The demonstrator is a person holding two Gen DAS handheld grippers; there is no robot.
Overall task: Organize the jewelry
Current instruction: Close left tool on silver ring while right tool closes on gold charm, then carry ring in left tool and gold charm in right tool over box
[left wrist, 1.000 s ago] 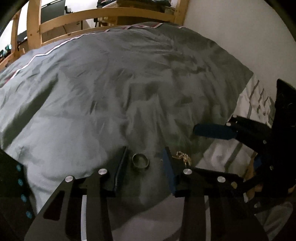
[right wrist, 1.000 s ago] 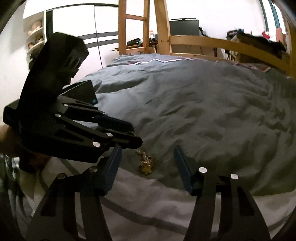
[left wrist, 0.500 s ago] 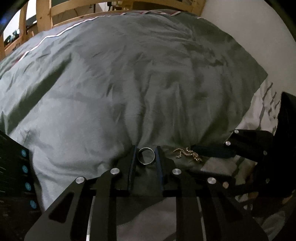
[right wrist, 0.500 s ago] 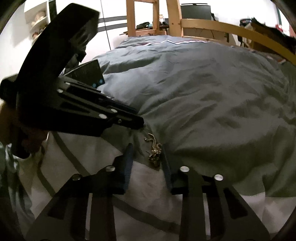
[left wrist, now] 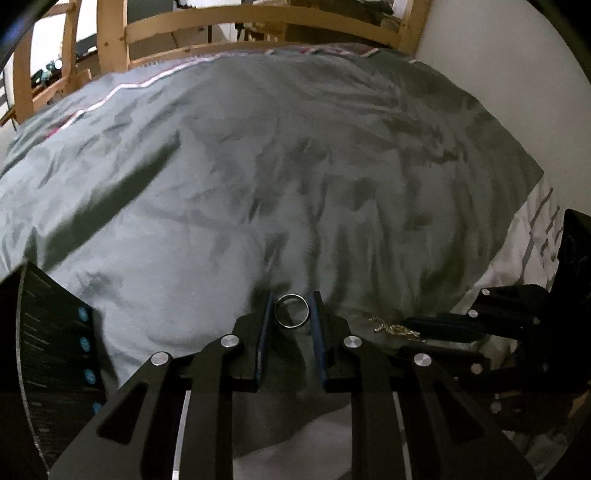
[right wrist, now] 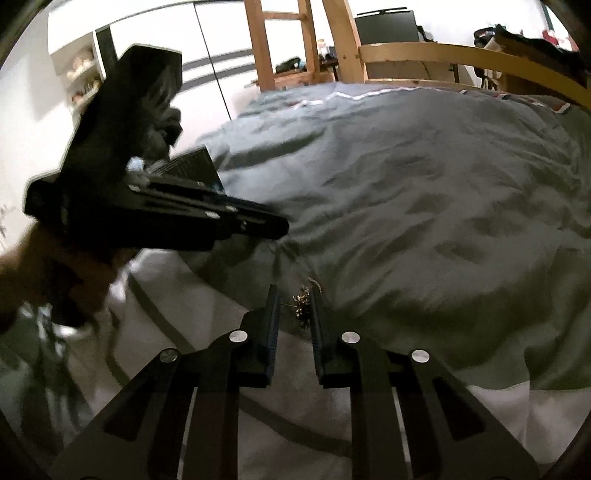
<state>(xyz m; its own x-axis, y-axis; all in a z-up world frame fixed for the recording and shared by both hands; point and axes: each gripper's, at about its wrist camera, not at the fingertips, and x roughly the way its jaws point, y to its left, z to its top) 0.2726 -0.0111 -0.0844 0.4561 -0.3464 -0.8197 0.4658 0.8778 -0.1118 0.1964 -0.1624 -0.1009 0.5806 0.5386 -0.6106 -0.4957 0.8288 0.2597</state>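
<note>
My left gripper (left wrist: 291,306) is shut on a silver ring (left wrist: 291,311), held between the fingertips just above the grey duvet (left wrist: 280,177). My right gripper (right wrist: 294,304) is shut on a gold chain piece with a small charm (right wrist: 303,308), at the duvet's edge over the white striped sheet (right wrist: 207,332). In the left wrist view the gold piece (left wrist: 393,326) shows to the right, at the tip of the right gripper (left wrist: 417,325). In the right wrist view the left gripper (right wrist: 273,227) is up and to the left.
A dark box with blue dots (left wrist: 51,343) lies at the left of the bed, also seen in the right wrist view (right wrist: 192,166). A wooden bed frame (left wrist: 258,22) runs along the far side. A white wall (left wrist: 517,74) is at the right.
Both grippers went from open around their pieces to shut on them. The left gripper has lifted the ring slightly; the right has closed on the gold piece.
</note>
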